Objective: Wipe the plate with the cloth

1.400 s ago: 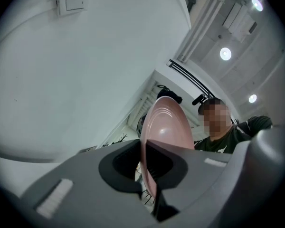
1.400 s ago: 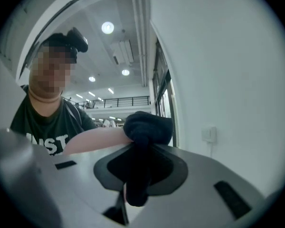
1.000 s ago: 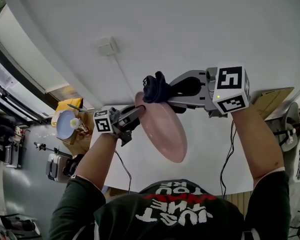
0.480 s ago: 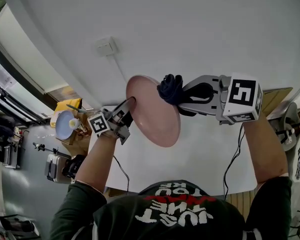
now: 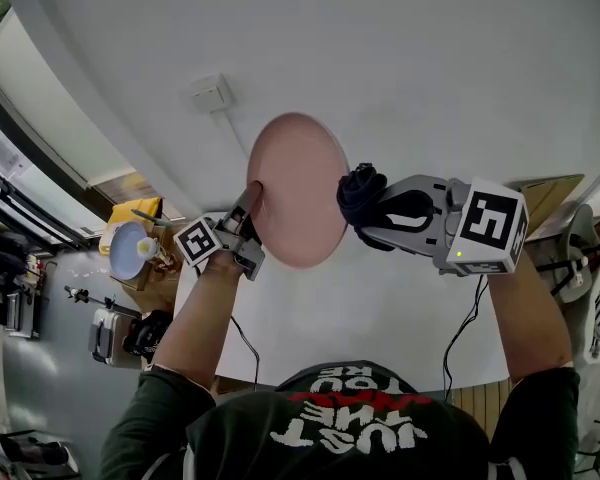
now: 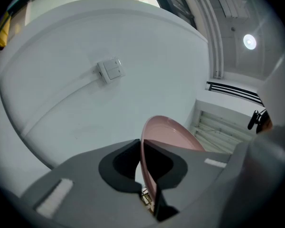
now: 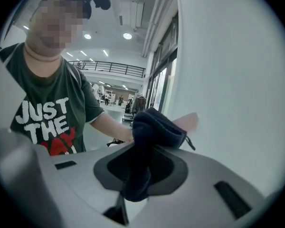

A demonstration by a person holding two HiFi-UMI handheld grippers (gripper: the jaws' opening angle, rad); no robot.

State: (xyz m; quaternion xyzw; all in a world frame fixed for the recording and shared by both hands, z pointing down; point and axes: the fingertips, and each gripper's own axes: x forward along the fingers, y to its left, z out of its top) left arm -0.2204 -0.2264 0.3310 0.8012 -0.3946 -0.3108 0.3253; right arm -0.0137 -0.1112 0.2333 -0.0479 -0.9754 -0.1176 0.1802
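Worktop point(image 5: 380, 308), white and flat, lies nearest, below both raised tools. Left tool point(image 5: 250, 200), jaws just closing further, clamps the left rim of a round pink plate point(image 5: 300, 183) held upright on edge. Right tool point(image 5: 372, 206) clenches a bunched dark cloth point(image 5: 357, 194) just right of the plate's hollow face; contact unclear.

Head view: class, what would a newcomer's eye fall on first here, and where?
A pink plate is held up in mid-air at the centre, its lower-left rim between the jaws of the left gripper, which have just been closing further on it. Just right of it, a bunched dark cloth sits clamped in the jaws of the right gripper.
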